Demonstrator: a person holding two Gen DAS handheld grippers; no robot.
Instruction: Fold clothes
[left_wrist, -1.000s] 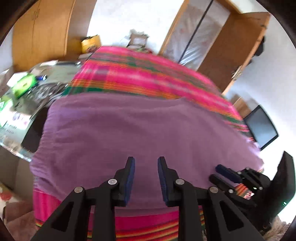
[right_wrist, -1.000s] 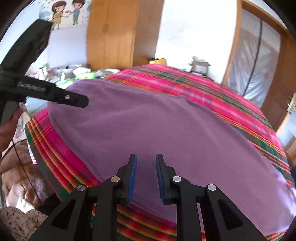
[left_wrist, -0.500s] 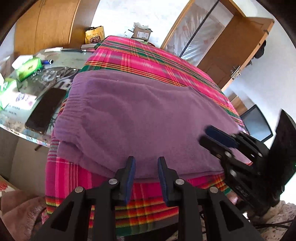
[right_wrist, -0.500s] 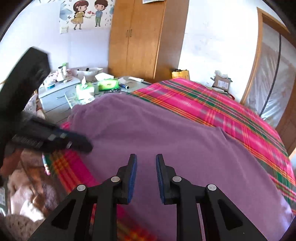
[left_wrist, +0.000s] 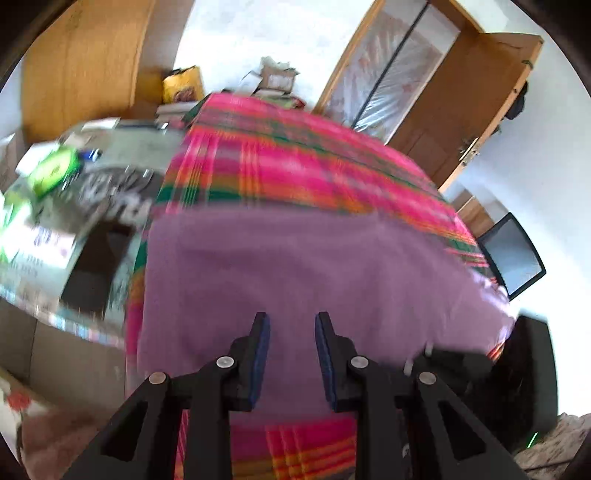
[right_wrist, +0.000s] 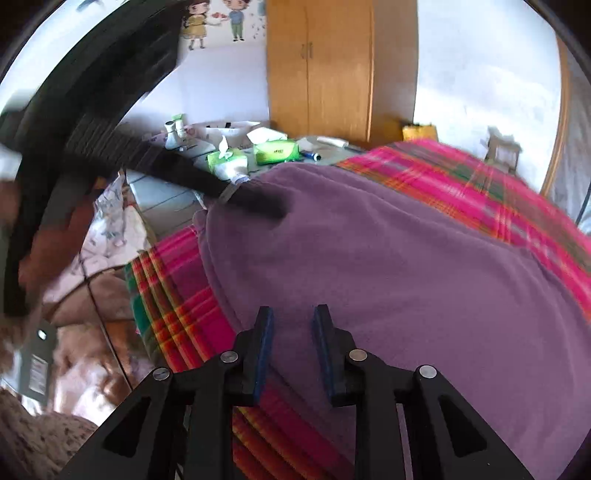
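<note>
Both grippers I hold over the purple garment (left_wrist: 303, 280): left gripper (left_wrist: 291, 325) part open, empty; right gripper (right_wrist: 293, 319) empty, jaws just opening.

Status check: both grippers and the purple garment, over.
Left gripper open, empty, over purple garment. Right gripper jaws just opening, nothing between them. Garment flat on plaid cloth, unfolded here. Nothing on it.
</note>
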